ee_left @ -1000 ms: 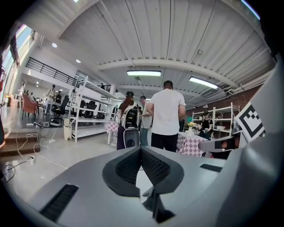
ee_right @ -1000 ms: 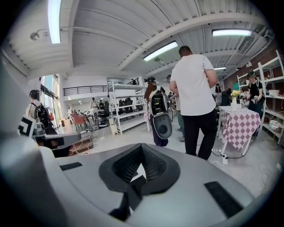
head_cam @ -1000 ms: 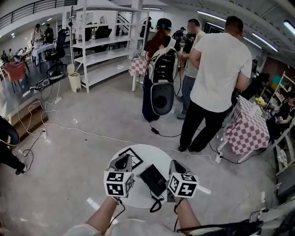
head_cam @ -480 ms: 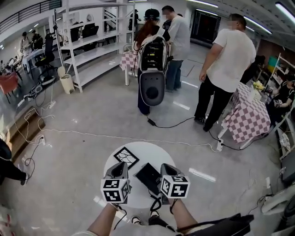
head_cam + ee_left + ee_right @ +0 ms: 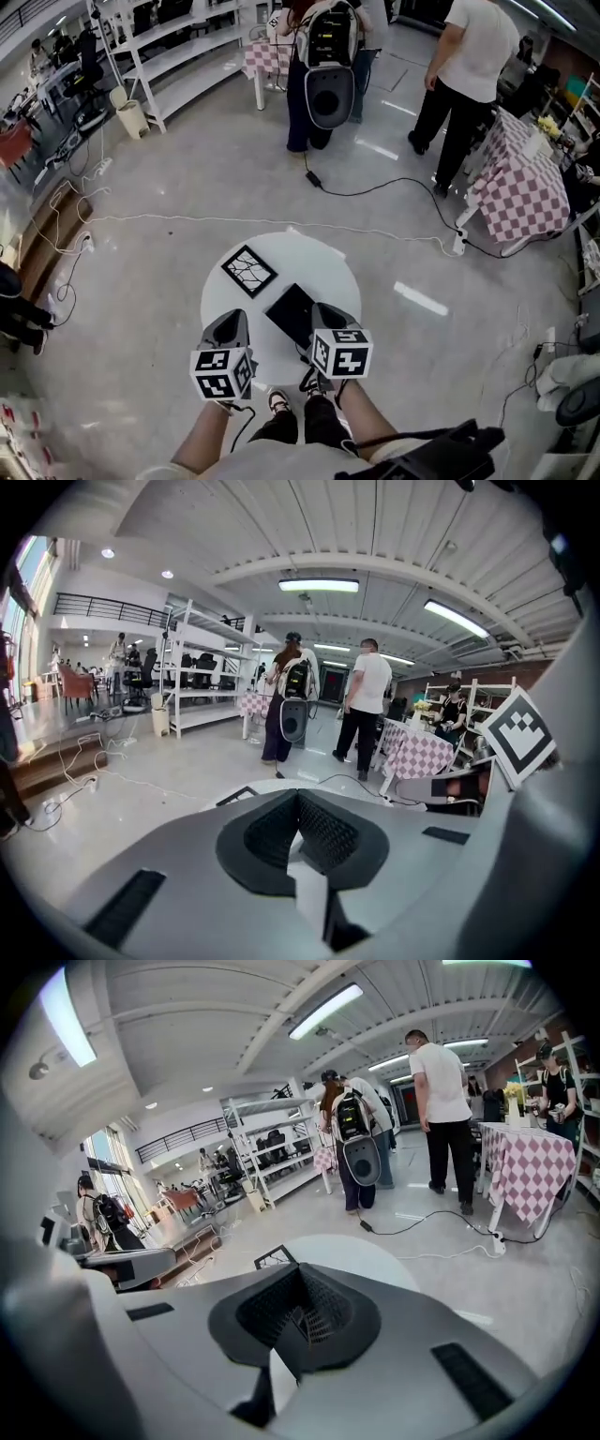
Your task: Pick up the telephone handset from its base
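Observation:
A black telephone lies flat on the round white table; its handset cannot be told apart from the base. A dark cord hangs off the near edge. My right gripper hovers over the phone's near right corner, jaws shut and empty. My left gripper hangs over the table's near left part, left of the phone, also shut with nothing in it. In both gripper views the jaws hide the phone.
A square black-and-white tile lies on the table left of and beyond the phone. Cables run across the floor. Beyond stand several people, one with a big backpack, a checkered table and white shelves.
Both grippers have sunk toward the table and now point more steeply down. The head view has tilted down, so the table sits higher in the picture. The person in white walked off to the right.

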### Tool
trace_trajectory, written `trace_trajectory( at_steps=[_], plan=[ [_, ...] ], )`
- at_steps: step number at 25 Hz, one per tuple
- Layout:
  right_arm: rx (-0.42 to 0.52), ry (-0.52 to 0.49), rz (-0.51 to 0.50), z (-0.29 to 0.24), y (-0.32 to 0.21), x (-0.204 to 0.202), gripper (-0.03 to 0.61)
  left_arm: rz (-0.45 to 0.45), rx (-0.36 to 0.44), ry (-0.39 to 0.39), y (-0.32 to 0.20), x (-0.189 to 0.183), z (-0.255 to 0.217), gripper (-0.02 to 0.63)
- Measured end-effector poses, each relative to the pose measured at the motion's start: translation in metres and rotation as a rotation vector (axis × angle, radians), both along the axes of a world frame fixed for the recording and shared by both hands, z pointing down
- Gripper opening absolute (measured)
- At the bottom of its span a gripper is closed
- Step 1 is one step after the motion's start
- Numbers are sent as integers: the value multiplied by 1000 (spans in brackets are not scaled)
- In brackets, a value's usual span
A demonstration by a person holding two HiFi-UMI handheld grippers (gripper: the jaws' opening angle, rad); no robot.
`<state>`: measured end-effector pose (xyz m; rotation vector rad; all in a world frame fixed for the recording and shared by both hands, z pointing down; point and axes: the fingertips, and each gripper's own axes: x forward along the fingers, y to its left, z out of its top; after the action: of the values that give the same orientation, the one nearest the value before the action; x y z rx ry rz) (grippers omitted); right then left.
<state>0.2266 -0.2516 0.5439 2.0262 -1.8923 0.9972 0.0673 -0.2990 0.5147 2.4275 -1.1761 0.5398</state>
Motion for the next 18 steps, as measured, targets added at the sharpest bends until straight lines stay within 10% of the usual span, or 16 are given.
trace_trajectory(
  at_steps=[18],
  plan=[
    [-167, -8, -120, 69, 31, -25, 25, -93, -245, -26, 46, -19, 116, 17]
  ],
)
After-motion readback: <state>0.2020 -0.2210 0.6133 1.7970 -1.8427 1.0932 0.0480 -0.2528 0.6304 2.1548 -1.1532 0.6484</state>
